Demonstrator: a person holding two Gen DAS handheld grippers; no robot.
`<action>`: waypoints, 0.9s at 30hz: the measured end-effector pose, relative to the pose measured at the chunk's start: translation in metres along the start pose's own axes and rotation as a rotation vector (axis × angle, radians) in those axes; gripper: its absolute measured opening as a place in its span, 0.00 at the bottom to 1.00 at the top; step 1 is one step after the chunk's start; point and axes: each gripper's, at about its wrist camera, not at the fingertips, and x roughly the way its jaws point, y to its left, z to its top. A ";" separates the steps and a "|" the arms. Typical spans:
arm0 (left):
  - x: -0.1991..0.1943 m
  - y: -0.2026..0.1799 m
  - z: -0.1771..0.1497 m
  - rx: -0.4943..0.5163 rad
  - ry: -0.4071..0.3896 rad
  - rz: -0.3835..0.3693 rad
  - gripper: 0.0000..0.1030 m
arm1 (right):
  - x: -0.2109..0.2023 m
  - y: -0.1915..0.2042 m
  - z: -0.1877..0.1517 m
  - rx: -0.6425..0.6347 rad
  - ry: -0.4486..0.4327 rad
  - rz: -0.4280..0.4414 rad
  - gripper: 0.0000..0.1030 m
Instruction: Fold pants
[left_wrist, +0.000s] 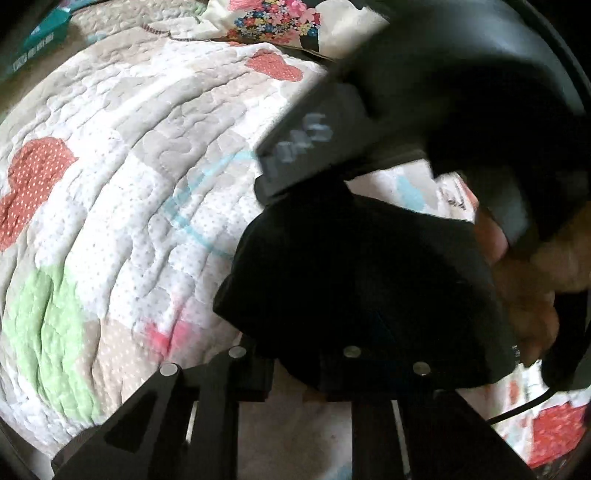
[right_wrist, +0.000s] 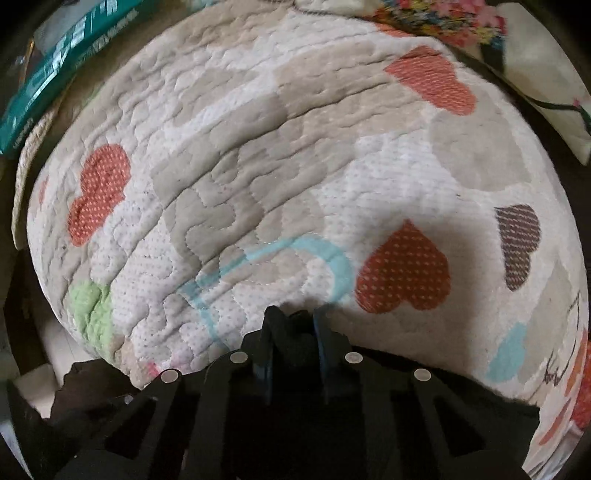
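The black pants lie bunched on a quilted bedspread. In the left wrist view the cloth heaps over my left gripper and hides its fingertips; the jaws stand close together with the fabric pinched between them. Above the heap leans the black body of the right tool, held by a person's hand. In the right wrist view my right gripper points steeply down at the quilt, its narrow fingers shut on a fold of the black pants, which trail along the bottom edge.
The quilt carries red, green and blue heart patches. A teal package lies at the bed's far left edge. A floral pillow rests at the far side. A thin black cable hangs at the right.
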 end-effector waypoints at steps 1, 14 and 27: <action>-0.003 -0.001 0.002 -0.015 0.006 -0.019 0.16 | -0.007 -0.003 -0.005 0.013 -0.018 0.009 0.18; -0.019 -0.112 0.001 0.140 0.028 -0.150 0.16 | -0.102 -0.101 -0.094 0.263 -0.255 0.053 0.18; -0.045 -0.128 -0.035 0.274 0.104 -0.194 0.44 | -0.124 -0.229 -0.262 0.674 -0.317 -0.125 0.49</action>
